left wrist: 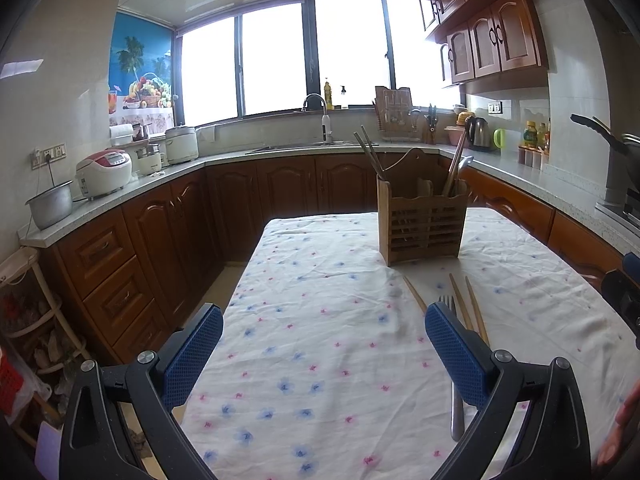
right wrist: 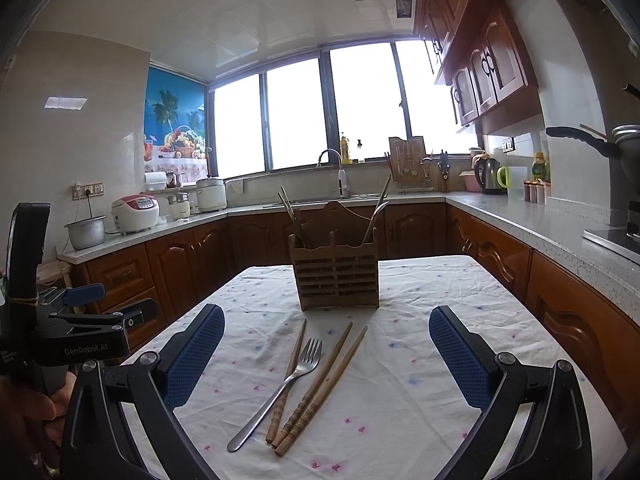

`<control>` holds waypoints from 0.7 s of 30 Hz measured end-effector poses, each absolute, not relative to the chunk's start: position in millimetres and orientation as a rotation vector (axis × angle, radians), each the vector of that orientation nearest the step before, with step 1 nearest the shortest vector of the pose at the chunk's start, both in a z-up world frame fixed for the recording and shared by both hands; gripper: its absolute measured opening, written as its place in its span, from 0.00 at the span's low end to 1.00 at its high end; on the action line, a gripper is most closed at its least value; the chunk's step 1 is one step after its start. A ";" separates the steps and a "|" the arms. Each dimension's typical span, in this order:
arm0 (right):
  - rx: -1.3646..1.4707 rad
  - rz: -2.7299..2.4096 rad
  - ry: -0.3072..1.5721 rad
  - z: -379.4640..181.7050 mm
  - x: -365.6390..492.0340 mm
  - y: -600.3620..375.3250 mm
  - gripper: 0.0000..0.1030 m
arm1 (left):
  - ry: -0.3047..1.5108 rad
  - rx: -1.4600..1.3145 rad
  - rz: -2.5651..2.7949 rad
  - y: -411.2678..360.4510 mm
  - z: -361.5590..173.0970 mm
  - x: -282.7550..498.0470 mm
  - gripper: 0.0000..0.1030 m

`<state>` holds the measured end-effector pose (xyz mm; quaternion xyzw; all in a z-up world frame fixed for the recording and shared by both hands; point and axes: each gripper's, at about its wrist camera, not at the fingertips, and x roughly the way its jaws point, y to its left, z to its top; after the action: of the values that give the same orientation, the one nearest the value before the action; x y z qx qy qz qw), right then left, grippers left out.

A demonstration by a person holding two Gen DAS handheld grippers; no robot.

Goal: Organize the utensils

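The task was partly done. The wooden utensil holder (right wrist: 335, 276) stood upright toward the far end of the table, on the flowered tablecloth (right wrist: 420, 400), and already held some pieces: chopsticks and what looked like a fork in its left compartment, and chopsticks with a metal handle in its right one. Left to sort were a steel fork (right wrist: 280, 390) and three bamboo chopsticks (right wrist: 320, 390), lying loose on the cloth just in front of the holder, the fork's handle crossing over the leftmost chopstick. The right gripper (right wrist: 326, 354) hovered over these with its jaws spread wide and nothing between them. The left gripper (left wrist: 324, 354) hung off to the left of the pile, likewise released and empty, its right finger hiding part of the fork. By my reading, four pieces remained, and none was yet grasped.
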<state>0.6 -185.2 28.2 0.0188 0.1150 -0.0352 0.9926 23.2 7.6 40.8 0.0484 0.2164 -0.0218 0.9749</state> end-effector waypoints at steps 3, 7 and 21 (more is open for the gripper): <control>0.038 -0.071 0.228 28.2 0.3 -185.3 1.00 | 0.434 0.098 -0.046 7.1 40.2 22.6 0.99; 0.040 -0.071 0.227 28.5 -0.3 -185.7 1.00 | 0.426 0.103 -0.045 6.9 39.4 20.7 0.99; 0.039 -0.073 0.224 29.4 -2.0 -184.8 1.00 | 0.426 0.100 -0.045 7.6 40.2 19.0 0.99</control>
<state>-2.0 -184.8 29.4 0.0194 0.1119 -0.0364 0.9929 19.0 7.6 40.2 0.0494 0.2113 -0.0224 0.9759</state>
